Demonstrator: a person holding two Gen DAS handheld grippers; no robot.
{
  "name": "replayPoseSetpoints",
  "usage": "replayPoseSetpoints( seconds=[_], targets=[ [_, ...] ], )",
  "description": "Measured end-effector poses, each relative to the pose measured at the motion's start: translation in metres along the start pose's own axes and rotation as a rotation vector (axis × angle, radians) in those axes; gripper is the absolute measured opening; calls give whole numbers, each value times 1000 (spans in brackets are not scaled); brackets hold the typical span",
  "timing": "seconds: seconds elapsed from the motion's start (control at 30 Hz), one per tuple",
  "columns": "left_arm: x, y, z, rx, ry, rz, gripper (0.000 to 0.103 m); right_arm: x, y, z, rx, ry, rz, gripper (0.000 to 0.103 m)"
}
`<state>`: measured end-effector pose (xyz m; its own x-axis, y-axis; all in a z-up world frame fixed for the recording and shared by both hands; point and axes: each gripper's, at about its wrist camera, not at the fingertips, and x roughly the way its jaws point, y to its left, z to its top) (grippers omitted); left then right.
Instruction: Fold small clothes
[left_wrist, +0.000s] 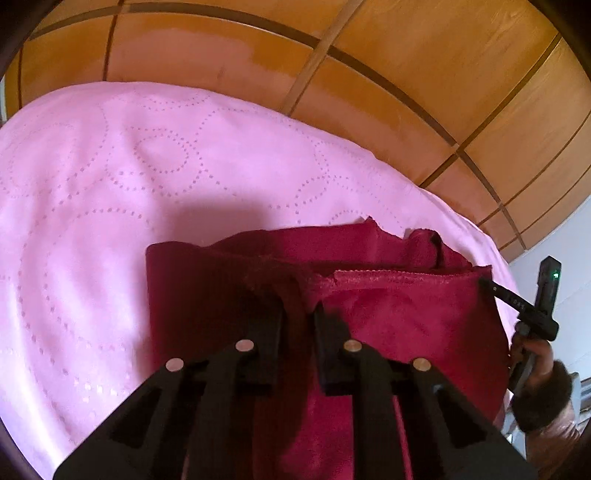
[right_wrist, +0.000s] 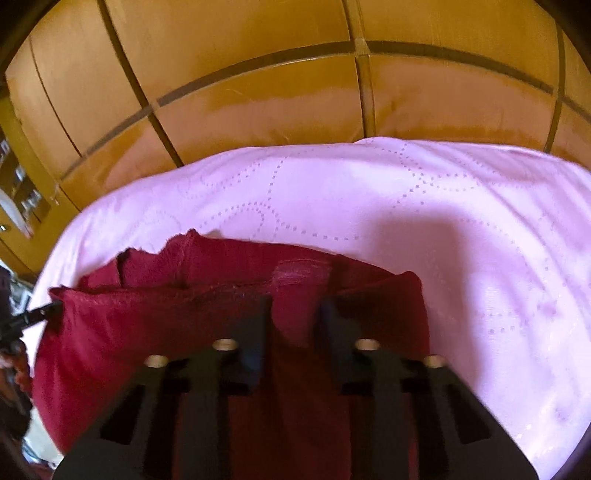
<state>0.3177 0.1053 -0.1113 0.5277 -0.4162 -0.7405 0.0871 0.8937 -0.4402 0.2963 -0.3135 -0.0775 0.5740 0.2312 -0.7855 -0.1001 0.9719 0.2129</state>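
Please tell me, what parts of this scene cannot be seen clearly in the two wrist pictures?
- Near part of the red garment: hidden under the left gripper, left wrist view.
- Same garment's lower edge: cut off by the frame and the right gripper, right wrist view.
- Objects at far left, right wrist view: too small and blurred.

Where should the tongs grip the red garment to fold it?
Along the stitched hem of the red garment, at its two ends, coming from the near side. That edge runs straight across and stands raised off the pink sheet, so the fingers can close over it.
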Motion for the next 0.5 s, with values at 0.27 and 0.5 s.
replayPoseSetpoints(
  seconds=[0.27, 0.5],
  targets=[
    [-29, -20, 13, -4, -191, 71, 12, -17, -7, 23, 94, -124, -28, 8],
    [9, -17, 1, 23, -136, 213, 12, 22, -20, 4, 134, -72, -85, 8]
  ],
)
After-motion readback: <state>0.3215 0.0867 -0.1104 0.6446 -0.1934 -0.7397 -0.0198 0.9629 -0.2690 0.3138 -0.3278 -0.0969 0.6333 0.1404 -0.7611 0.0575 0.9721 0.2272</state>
